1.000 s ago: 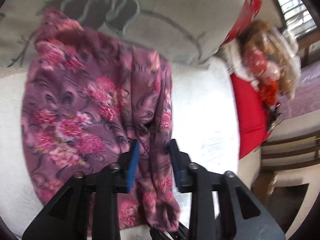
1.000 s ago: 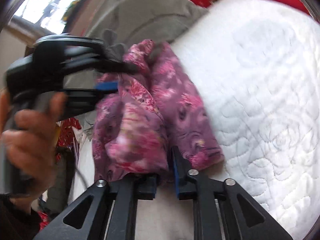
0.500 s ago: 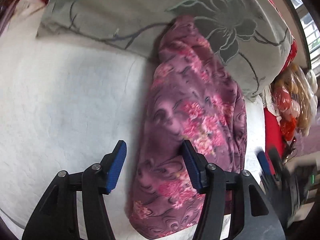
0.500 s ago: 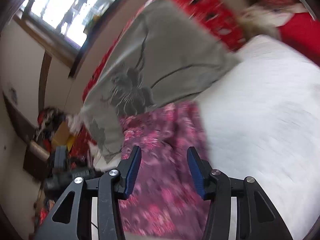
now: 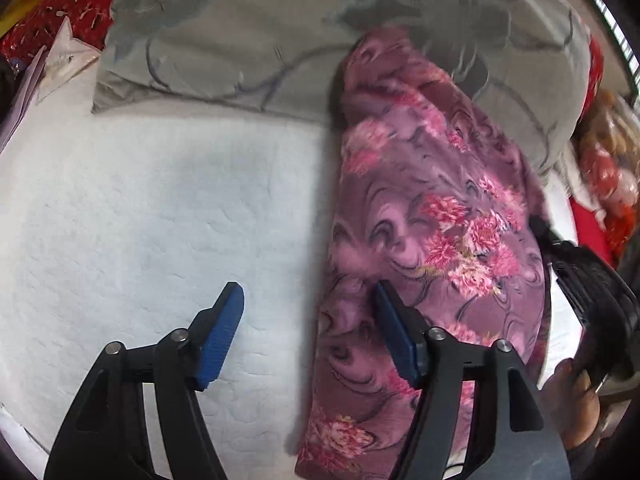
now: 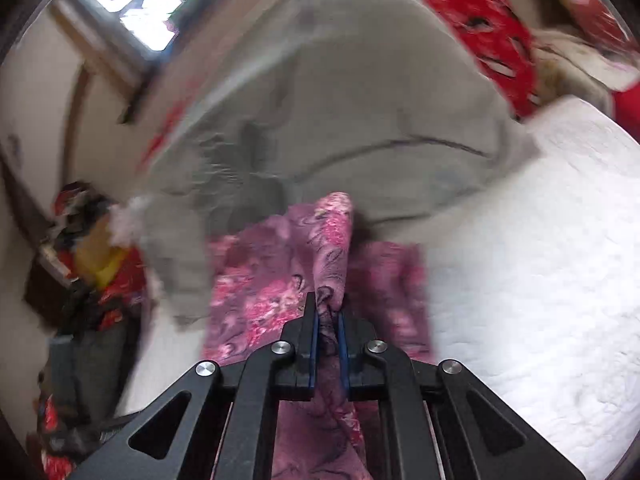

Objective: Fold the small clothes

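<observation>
A purple garment with pink flowers (image 5: 432, 240) lies folded lengthwise on a white quilted bed (image 5: 140, 220), its far end against a grey pillow (image 5: 280, 32). My left gripper (image 5: 308, 308) is open and empty, its right finger over the garment's left edge, its left finger over bare quilt. My right gripper (image 6: 327, 320) is shut on a raised fold of the garment (image 6: 332, 240); it shows at the right edge of the left wrist view (image 5: 592, 300).
The grey pillow (image 6: 340, 100) lies along the far side of the bed. Red fabric (image 6: 488, 32) and a doll (image 5: 608, 168) sit behind it. Clutter (image 6: 92, 260) stands beside the bed on the left. White quilt (image 6: 540, 260) extends to the right.
My right gripper has shut on a fold of the garment; half a second ago it was open above it. My left gripper stayed open, let go earlier, and moved slightly left.
</observation>
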Tool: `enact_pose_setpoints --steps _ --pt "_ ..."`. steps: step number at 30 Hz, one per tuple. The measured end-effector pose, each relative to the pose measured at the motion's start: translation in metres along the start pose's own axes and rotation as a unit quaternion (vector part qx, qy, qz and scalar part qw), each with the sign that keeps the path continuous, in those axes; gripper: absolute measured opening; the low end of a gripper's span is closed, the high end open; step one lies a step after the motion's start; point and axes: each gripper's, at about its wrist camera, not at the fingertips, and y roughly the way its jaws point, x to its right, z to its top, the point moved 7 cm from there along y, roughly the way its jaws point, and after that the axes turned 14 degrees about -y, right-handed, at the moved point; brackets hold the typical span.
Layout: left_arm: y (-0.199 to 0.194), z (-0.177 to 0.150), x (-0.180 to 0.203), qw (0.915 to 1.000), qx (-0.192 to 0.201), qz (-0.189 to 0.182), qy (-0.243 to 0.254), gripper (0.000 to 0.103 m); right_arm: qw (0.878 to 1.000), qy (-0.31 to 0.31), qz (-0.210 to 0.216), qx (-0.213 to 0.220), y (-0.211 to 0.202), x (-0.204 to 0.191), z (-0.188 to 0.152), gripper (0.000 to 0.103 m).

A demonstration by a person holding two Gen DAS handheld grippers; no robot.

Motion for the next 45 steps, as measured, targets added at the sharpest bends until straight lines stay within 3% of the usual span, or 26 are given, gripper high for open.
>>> enact_pose_setpoints --steps 2,3,7,9,11,12,15,16,17,19,20,23,24,25,27,29,30,33,34,35,39,45 --pt "-0.001 -0.001 0.000 1.0000 0.009 0.000 0.002 0.068 0.999 0.002 -0.019 -0.045 0.020 0.010 -0.015 0.007" --pt "-0.004 -0.001 -0.001 0.9999 0.009 0.002 0.005 0.068 0.999 0.004 -0.016 -0.041 0.018 0.010 -0.016 0.007" --pt "-0.023 -0.006 -0.007 0.9998 0.008 0.018 0.003 0.067 0.997 0.038 0.055 -0.026 -0.007 -0.001 -0.015 0.016" --pt "-0.030 -0.022 -0.007 1.0000 -0.006 0.006 -0.002 0.067 0.995 0.033 0.086 -0.033 -0.022 -0.007 -0.028 0.024" --pt "-0.028 -0.040 -0.012 0.9996 -0.028 -0.005 -0.008 0.067 0.993 0.027 0.099 -0.058 -0.031 -0.010 -0.048 0.041" --pt "-0.023 -0.050 -0.012 0.9993 -0.037 -0.006 -0.009 0.068 0.992 0.025 0.104 -0.073 -0.035 -0.010 -0.060 0.042" --pt "-0.006 -0.071 -0.016 0.9980 -0.059 0.020 0.010 0.068 0.990 0.008 0.090 -0.106 -0.039 -0.015 -0.090 0.036" --pt "-0.006 -0.074 -0.018 0.9981 -0.057 0.019 0.010 0.068 0.992 0.000 0.086 -0.094 -0.046 -0.015 -0.088 0.015" --pt "-0.008 -0.075 -0.020 0.9985 -0.051 0.016 0.010 0.069 0.993 -0.008 0.096 -0.073 -0.057 -0.019 -0.085 0.006" --pt "-0.012 -0.080 -0.024 0.9984 -0.051 0.018 0.014 0.070 0.995 -0.018 0.091 -0.031 -0.076 -0.021 -0.078 0.006" --pt "-0.014 -0.083 -0.031 0.9983 -0.052 0.021 0.015 0.070 0.996 -0.018 0.077 -0.033 -0.076 -0.018 -0.081 0.005" --pt "-0.021 -0.088 -0.036 0.9981 -0.055 0.026 0.015 0.070 0.995 -0.024 0.023 -0.092 -0.054 -0.004 -0.097 0.005" --pt "-0.020 -0.087 -0.036 0.9981 -0.055 0.025 0.015 0.070 0.995 -0.021 0.033 -0.094 -0.055 -0.006 -0.099 0.006" --pt "-0.021 -0.091 -0.032 0.9981 -0.055 0.025 0.014 0.070 0.995 -0.011 0.045 -0.086 -0.062 -0.006 -0.099 0.012" --pt "-0.027 -0.100 -0.043 0.9981 -0.056 0.024 0.009 0.071 0.995 0.007 0.072 -0.070 -0.075 -0.009 -0.099 0.014" --pt "-0.026 -0.099 -0.044 0.9982 -0.055 0.025 0.003 0.071 0.995 0.003 0.068 -0.073 -0.081 -0.011 -0.105 0.033" --pt "-0.027 -0.101 -0.044 0.9981 -0.054 0.029 0.005 0.071 0.994 -0.003 0.062 -0.085 -0.080 -0.012 -0.112 0.037" --pt "-0.035 -0.106 -0.042 0.9979 -0.049 0.039 0.016 0.071 0.992 -0.033 0.040 -0.115 -0.080 -0.014 -0.123 0.031" --pt "-0.038 -0.108 -0.043 0.9978 -0.047 0.041 0.020 0.071 0.993 -0.045 0.042 -0.105 -0.085 -0.018 -0.120 0.015" --pt "-0.039 -0.108 -0.042 0.9978 -0.047 0.041 0.021 0.071 0.993 -0.055 0.051 -0.086 -0.094 -0.024 -0.114 0.009" --pt "-0.042 -0.116 -0.047 0.9975 -0.051 0.044 0.021 0.071 0.995 -0.082 0.040 -0.033 -0.120 -0.036 -0.101 0.008" --pt "-0.047 -0.126 -0.053 0.9970 -0.053 0.047 0.029 0.071 0.990 -0.074 -0.016 -0.117 -0.082 -0.004 -0.139 0.010"
